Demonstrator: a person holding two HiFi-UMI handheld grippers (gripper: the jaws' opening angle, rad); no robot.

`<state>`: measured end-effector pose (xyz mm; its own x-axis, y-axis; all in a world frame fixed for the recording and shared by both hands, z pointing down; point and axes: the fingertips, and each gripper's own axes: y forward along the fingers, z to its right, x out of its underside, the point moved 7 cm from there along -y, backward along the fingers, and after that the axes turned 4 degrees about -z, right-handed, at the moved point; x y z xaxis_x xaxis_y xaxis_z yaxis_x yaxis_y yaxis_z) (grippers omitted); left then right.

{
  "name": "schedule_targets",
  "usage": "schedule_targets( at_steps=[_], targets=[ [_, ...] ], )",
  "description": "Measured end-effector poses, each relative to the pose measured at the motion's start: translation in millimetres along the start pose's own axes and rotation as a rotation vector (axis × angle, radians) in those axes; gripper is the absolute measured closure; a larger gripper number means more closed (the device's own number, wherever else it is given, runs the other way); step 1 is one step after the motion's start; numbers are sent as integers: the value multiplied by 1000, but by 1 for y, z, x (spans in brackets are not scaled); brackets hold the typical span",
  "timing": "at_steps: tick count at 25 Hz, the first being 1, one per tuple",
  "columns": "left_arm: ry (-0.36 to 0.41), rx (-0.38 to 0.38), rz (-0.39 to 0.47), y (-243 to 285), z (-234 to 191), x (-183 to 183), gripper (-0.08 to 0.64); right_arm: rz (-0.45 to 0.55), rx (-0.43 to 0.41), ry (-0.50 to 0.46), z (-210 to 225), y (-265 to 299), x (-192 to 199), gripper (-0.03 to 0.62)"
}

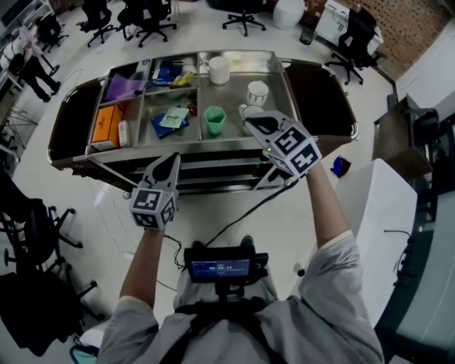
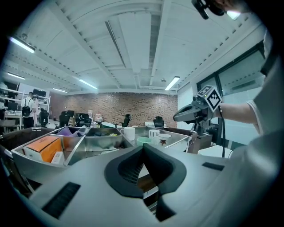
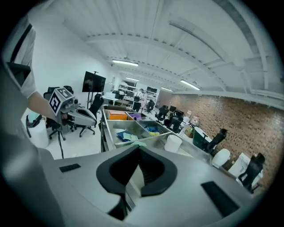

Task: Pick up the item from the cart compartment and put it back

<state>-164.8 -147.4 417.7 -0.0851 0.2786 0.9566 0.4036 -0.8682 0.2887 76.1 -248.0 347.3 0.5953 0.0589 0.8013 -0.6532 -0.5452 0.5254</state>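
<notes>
A person stands at a long metal cart (image 1: 213, 146) with a gripper in each hand, arms stretched out over its near edge. The right gripper (image 1: 254, 124) hangs above the right-hand compartment, its tips clenched together with nothing between them. The left gripper (image 2: 143, 147) is held lower, just short of the cart's front rim near the middle. Its tips also meet and it carries nothing. The things on the cart all sit in the compartments, and neither gripper touches any of them. Just below the right gripper's tip lies a small white saucer (image 2: 163, 136) with a dark leaf-like mark on it. A white cup (image 1: 257, 92) stands just behind it, a green cup (image 1: 215, 119) sits to its left in the same compartment, and a taller white mug (image 1: 219, 69) is at the back. From here I cannot tell which of these is the thing to be picked up, but all of them rest in the cart. The middle compartment holds a teal packet (image 1: 173, 119), and the left one an orange box (image 1: 106, 124) with a purple cloth (image 1: 122, 87) behind it. Black office chairs (image 1: 153, 21) stand on the pale floor beyond the cart.
</notes>
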Motion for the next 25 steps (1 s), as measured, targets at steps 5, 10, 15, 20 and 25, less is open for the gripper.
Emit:
schedule_targets(
  at_steps=[5,10,15,20,25],
  targets=[
    [-4,-15,-12,-6,-1,6,561,99,118,283,-8,-28,45,581],
    [-35,-45,-22,-17,-9,20,561,198,256,560,-26,-55,91,581],
    [-61,-69,-21,-25,-14,26,561,173,330,697,-44,-64,134,583],
    [-77,-76,-16,-28,-18,29,561,115,381,673,-51,-70,147,584],
    [-92,-83,-15,-30,-20,29,561,111,393,669,-51,-73,149,584]
  ],
)
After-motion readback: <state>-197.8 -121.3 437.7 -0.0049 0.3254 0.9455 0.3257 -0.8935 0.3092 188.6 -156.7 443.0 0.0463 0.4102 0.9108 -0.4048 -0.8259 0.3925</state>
